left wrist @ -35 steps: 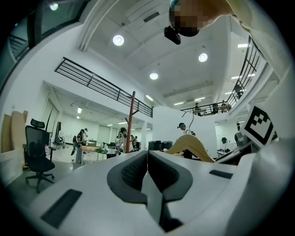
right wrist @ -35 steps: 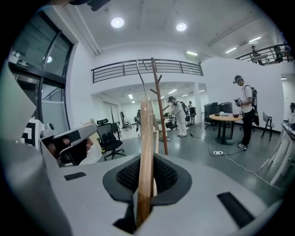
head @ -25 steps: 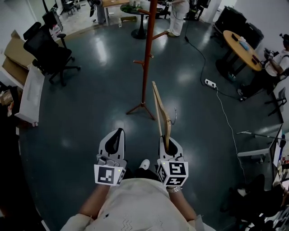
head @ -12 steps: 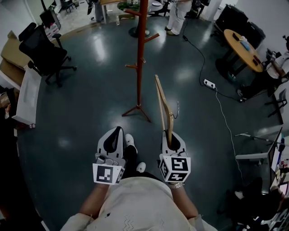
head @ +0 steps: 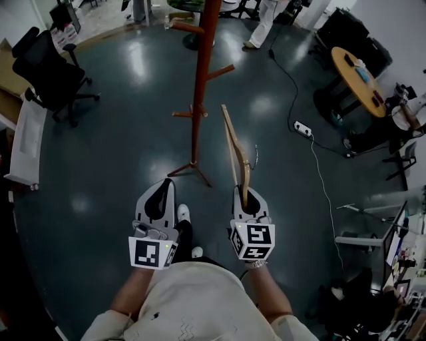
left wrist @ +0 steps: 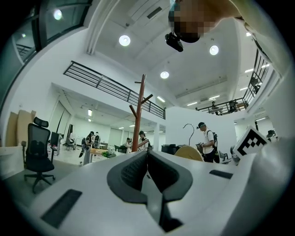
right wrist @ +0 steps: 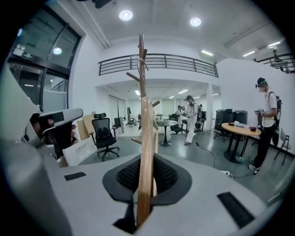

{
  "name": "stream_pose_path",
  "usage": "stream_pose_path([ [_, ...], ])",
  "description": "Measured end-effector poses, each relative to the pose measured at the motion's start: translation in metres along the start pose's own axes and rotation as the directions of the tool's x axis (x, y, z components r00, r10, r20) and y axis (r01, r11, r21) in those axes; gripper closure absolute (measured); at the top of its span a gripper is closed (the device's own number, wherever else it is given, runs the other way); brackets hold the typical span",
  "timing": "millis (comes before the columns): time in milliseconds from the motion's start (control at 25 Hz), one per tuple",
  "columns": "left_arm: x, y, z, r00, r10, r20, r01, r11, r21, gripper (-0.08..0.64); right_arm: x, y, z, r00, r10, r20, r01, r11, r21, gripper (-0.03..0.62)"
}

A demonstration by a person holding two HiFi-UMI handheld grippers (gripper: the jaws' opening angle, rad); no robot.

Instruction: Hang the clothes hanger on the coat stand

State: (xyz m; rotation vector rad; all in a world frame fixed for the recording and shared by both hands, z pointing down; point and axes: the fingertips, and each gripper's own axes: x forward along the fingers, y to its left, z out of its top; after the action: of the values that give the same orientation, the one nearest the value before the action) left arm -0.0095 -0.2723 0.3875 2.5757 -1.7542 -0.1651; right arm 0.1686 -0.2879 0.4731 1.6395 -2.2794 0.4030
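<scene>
The reddish-brown coat stand (head: 198,80) rises from the dark floor just ahead, with pegs sticking out at several heights. My right gripper (head: 247,200) is shut on the lower end of a wooden clothes hanger (head: 234,150), which stands edge-on and reaches toward the stand; its wire hook (head: 256,156) points right. In the right gripper view the hanger (right wrist: 146,138) is clamped between the pads and lines up with the coat stand (right wrist: 141,46) behind it. My left gripper (head: 160,200) is shut and holds nothing, level beside the right one. In the left gripper view the coat stand (left wrist: 139,110) is straight ahead.
A black office chair (head: 50,73) and a white board (head: 23,133) are at the left. A round wooden table (head: 356,70) stands at the right, with a power strip (head: 301,126) and its cable on the floor. A person (head: 266,20) walks behind the stand.
Both grippers and the hanger have moved forward toward the coat stand, which now looks nearer and larger. The grip on the hanger has not changed.
</scene>
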Motion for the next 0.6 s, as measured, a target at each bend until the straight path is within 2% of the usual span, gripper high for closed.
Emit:
stream_pose_path([
  [360,0.083,0.048,-0.002,0.999,-0.024,-0.025,0.024,0.999,0.021,0.546,0.127,-0.018,0.044,0.998,0.063,0.009,-0.063,0.997,-0.051,0.540],
  [600,0.120,0.062,-0.005,0.998,-0.048,-0.036,0.048,0.999,0.022,0.546,0.194,-0.031,0.059,0.997,0.077,0.008,-0.076,0.993,-0.086,0.540],
])
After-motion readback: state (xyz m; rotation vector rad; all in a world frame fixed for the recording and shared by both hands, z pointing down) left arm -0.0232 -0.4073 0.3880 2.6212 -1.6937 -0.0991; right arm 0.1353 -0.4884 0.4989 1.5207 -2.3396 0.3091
